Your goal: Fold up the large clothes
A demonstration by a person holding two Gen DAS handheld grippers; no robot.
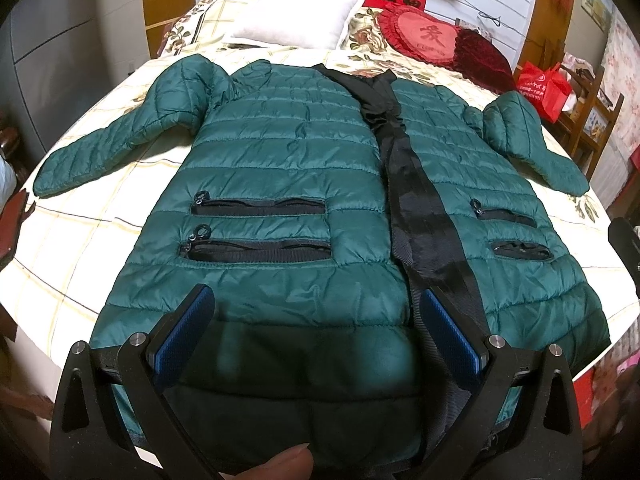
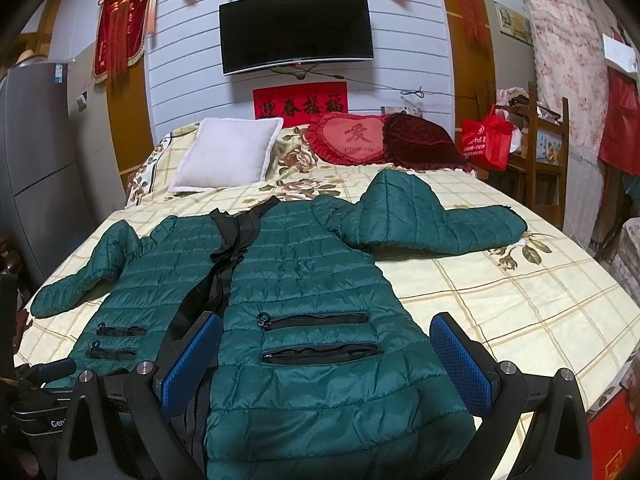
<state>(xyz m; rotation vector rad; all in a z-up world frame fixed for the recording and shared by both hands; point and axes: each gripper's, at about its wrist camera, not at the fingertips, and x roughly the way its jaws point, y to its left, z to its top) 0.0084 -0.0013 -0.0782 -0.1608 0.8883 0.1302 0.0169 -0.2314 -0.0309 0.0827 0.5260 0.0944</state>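
Note:
A dark green quilted jacket (image 1: 280, 160) lies spread flat, front up, on the bed (image 1: 80, 240), with a black zipper band down its middle and both sleeves out to the sides. It also shows in the right wrist view (image 2: 304, 272). My left gripper (image 1: 316, 320) is open, hovering over the jacket's left hem half. My right gripper (image 2: 326, 344) is open over the right hem half, beside the lower pocket (image 2: 320, 354). The right sleeve (image 2: 432, 220) is bent at the shoulder.
A white pillow (image 2: 228, 154), a red heart cushion (image 2: 352, 138) and a dark red cushion (image 2: 424, 142) lie at the head of the bed. A red bag (image 2: 486, 142) sits on a wooden shelf at right. A grey fridge (image 2: 36, 160) stands at left.

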